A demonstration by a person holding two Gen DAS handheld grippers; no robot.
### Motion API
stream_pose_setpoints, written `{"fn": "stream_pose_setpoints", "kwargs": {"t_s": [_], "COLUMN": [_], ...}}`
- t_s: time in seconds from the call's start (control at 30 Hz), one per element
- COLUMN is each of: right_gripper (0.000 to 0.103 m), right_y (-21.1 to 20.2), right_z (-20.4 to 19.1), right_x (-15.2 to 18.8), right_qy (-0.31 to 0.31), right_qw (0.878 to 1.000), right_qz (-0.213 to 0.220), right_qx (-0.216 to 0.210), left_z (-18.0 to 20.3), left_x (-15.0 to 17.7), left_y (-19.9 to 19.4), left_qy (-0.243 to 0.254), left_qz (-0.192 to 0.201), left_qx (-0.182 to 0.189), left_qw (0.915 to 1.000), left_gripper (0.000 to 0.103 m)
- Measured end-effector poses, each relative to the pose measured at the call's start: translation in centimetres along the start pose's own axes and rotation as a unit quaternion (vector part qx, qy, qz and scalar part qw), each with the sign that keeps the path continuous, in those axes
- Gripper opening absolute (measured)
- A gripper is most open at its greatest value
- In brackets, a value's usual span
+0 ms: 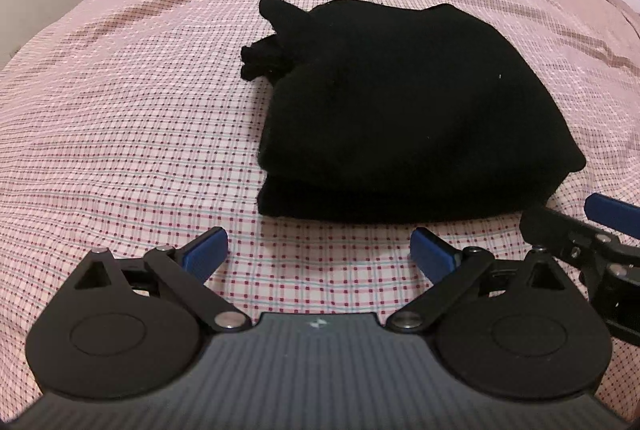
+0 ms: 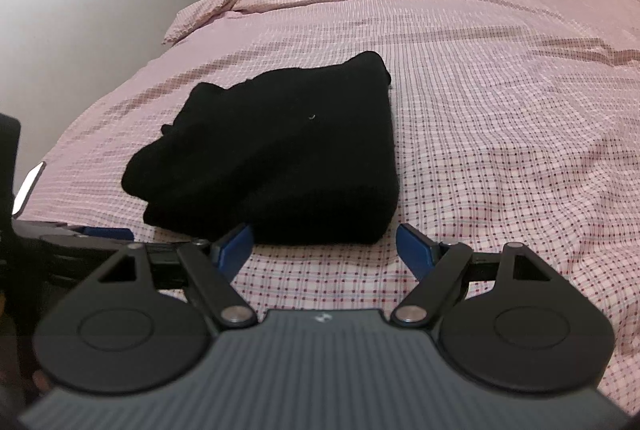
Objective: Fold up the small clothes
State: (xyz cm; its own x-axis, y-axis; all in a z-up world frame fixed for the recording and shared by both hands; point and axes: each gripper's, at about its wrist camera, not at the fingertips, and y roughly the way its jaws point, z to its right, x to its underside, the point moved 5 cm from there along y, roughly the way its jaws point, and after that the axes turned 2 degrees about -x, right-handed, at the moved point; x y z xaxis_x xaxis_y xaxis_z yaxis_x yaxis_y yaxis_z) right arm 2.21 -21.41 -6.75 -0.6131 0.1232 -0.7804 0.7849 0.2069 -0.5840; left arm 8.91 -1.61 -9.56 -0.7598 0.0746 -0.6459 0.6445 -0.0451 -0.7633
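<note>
**Folded black garment on bed, both grippers standing off empty**

We find the black knitted garment (image 1: 400, 110) lying as a compact stacked bundle on the pink checked bedspread (image 1: 120, 150), near the bed's near edge. Layers show along its front edge, which suggests to us that the folding is largely done. A loose bunched end (image 1: 262, 58) sticks out at the far left side in the left wrist view; we judge this the one untidy spot.

The left gripper (image 1: 319, 250) has its jaws set wide, nothing between them, just short of the bundle's front edge. The right gripper (image 2: 325, 244) likewise stands wide and empty; its left blue pad (image 2: 236, 242) sits just beside the bundle's front edge, though we cannot tell whether it touches. Both point downward at the cloth, placed, in our judgement, either to release or to tidy.
</note>
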Motion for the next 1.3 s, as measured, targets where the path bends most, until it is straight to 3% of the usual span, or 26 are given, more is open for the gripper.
{"fn": "stream_pose_setpoints", "kwargs": {"t_s": [1.3], "right_gripper": [0.080], "right_y": [0.00], "right_z": [0.30], "right_x": [0.20], "right_qy": [0.009], "right_qw": [1.000], "right_qz": [-0.005], "right_qx": [0.000], "left_z": [0.29], "left_x": [0.22], "left_y": [-0.33], "left_qy": [-0.004], "left_qz": [0.000], "left_qx": [-0.004], "left_qw": [1.0000], "left_gripper": [0.100]}}
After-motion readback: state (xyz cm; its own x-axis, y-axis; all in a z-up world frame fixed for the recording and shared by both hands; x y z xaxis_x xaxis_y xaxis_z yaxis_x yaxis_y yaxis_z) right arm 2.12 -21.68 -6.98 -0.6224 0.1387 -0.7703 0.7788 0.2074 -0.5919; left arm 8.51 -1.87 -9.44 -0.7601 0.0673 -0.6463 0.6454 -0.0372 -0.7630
